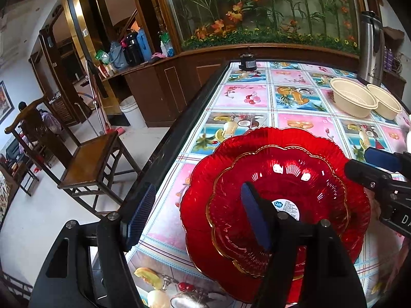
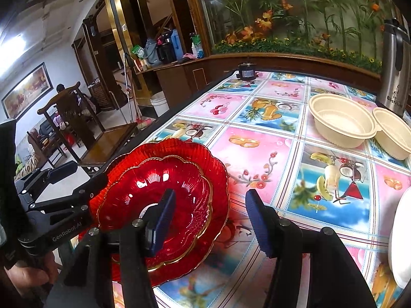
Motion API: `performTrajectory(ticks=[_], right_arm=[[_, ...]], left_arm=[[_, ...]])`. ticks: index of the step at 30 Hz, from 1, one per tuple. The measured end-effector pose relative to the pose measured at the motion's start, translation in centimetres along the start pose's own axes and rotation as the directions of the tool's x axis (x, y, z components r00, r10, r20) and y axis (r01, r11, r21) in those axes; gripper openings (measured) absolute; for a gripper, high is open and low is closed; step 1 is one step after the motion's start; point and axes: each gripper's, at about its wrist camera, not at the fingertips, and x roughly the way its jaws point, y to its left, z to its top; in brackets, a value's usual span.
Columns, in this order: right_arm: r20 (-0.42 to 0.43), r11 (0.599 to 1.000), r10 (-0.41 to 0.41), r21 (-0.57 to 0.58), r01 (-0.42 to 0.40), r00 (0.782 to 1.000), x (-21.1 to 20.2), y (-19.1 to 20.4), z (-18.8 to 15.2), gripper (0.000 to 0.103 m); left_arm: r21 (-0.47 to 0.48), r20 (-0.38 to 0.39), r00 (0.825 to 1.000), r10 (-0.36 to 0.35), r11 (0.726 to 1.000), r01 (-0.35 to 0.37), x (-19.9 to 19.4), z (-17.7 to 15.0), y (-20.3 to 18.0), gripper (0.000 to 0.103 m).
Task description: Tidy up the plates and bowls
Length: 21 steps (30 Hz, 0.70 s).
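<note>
A small red plate (image 2: pixel 154 200) is seen nested in a larger red plate (image 2: pixel 205 164) on the table (image 2: pixel 269 154), with the right tool (image 2: pixel 210 220) spread wide above them.

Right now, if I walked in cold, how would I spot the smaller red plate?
Find the table with the fruit-print cloth and look at its near corner beside the wooden chair. Two red scalloped glass plates are stacked there. The smaller red plate sits on top, nested inside the larger red plate, and alone has a thin gold rim.
</note>
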Motion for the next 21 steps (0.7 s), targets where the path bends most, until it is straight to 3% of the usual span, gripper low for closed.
performTrajectory(ticks=[9, 21], right_arm=[[0.004, 0.999, -0.005, 0.034, 0.005, 1.0, -0.3, -0.9, 0.0, 0.062], [0.002, 0.996, -0.011, 0.09, 0.011, 1.0, -0.9, -2.8, -0.4, 0.063]], left_arm=[[0.03, 0.039, 0.999, 0.013, 0.999, -0.014, -0.9, 0.3, -1.2, 0.076], [0.061, 0.044, 0.999, -0.008, 0.998, 0.006, -1.8, 0.4, -2.8, 0.077]])
